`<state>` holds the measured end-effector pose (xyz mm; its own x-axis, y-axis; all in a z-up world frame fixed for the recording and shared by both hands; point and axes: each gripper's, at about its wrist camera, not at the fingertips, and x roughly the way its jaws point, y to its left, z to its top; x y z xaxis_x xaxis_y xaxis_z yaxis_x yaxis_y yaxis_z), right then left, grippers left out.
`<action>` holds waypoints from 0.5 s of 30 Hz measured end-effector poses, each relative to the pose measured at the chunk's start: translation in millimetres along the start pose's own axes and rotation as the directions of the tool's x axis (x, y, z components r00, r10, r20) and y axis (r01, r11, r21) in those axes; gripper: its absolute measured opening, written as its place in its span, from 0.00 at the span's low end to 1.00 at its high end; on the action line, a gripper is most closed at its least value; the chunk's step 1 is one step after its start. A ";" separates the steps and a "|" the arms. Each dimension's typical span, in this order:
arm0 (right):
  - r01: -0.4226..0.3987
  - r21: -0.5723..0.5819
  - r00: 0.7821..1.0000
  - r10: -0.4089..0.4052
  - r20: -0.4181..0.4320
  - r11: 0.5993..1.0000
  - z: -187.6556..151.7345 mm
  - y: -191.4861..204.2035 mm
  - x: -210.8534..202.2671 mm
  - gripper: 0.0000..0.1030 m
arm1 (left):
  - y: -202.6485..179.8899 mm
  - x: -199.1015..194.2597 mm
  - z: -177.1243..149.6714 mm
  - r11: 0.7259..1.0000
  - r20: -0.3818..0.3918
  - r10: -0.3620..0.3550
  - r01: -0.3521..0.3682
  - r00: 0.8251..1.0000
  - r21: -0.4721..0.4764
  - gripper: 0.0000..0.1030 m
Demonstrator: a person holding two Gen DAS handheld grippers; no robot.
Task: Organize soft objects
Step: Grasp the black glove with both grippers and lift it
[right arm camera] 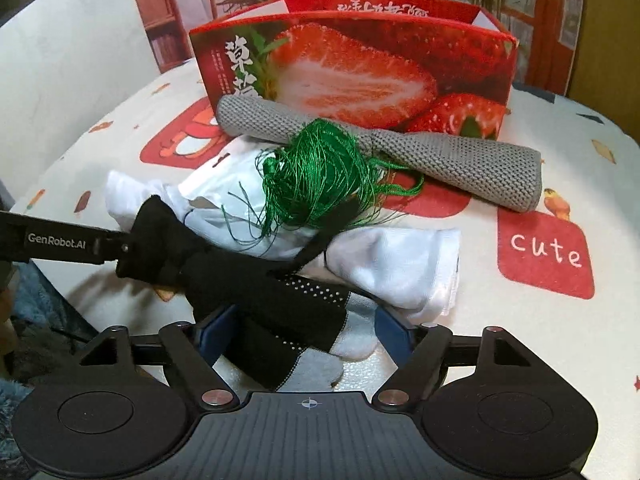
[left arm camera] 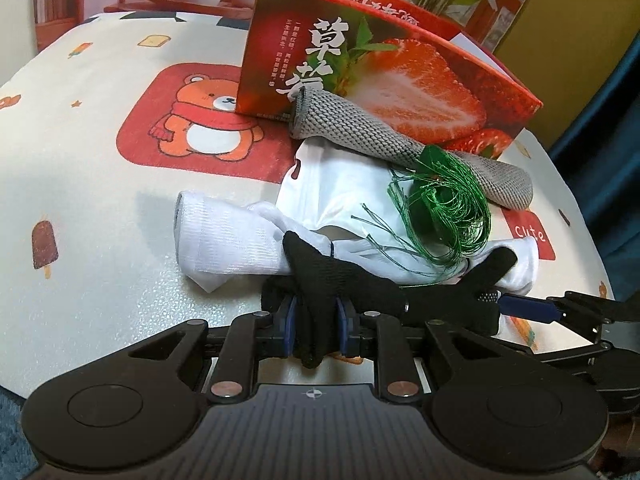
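Cartoon-bear tablecloth (left arm camera: 120, 80) under it all, strawberry box (right arm camera: 360, 68) at the back; in front of that box, a soft heap; left gripper (left arm camera: 316, 320) pinches one end of the black sock (left arm camera: 340, 276), which stretches crosswise to the right gripper (right arm camera: 304, 332), whose spread jaws straddle its toe end without pressing; count: one black sock, one grey knit roll (right arm camera: 400, 148), one green thread tangle (right arm camera: 316, 168), some white cloths (right arm camera: 392, 268), number unclear.
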<state>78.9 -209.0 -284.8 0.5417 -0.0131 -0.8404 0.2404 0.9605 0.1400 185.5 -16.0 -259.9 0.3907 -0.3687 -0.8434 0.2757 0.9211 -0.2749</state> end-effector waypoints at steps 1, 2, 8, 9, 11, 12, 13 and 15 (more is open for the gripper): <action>-0.006 0.009 1.000 0.006 -0.002 1.000 -0.3 -1.3 0.9 0.71 | 0.1 -0.3 -0.2 1.000 0.001 0.000 0.000 1.000 0.001 0.22; -0.009 0.013 1.000 0.009 0.001 1.000 -0.4 -2.0 0.9 0.70 | 0.0 -0.1 -0.1 1.000 0.002 0.000 0.000 1.000 0.001 0.22; -0.051 0.007 0.999 0.051 0.002 0.999 -0.1 0.3 0.0 0.52 | 1.5 -0.7 -0.6 1.000 0.003 -0.006 0.006 1.000 -0.006 0.22; -0.061 0.004 0.998 0.061 0.001 0.998 -0.2 1.1 -0.1 0.50 | 2.0 -0.8 -0.4 1.000 0.003 -0.008 0.008 1.000 -0.008 0.21; -0.082 0.006 0.997 0.082 0.000 0.997 0.1 2.3 -0.8 0.39 | 1.8 -0.9 0.0 1.000 0.003 -0.010 0.010 1.000 -0.007 0.20; -0.095 0.011 0.995 0.095 -0.002 0.995 0.4 2.4 -0.6 0.37 | 1.6 -1.0 0.1 1.000 0.005 -0.015 0.015 1.000 -0.006 0.18; -0.108 0.014 0.994 0.108 -0.004 0.994 0.7 2.3 -0.5 0.32 | 1.7 -1.3 0.3 1.000 0.007 -0.024 0.024 1.000 -0.007 0.16; -0.124 0.024 0.992 0.124 -0.004 0.992 0.9 1.4 -0.9 0.26 | 1.9 -3.5 0.6 0.999 0.017 -0.030 0.030 0.999 -0.012 0.15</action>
<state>79.4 -207.9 -283.3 0.5639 0.1076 -0.8188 0.1906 0.9477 0.2558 185.1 -13.0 -257.2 0.3968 -0.3981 -0.8271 0.2770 0.9110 -0.3055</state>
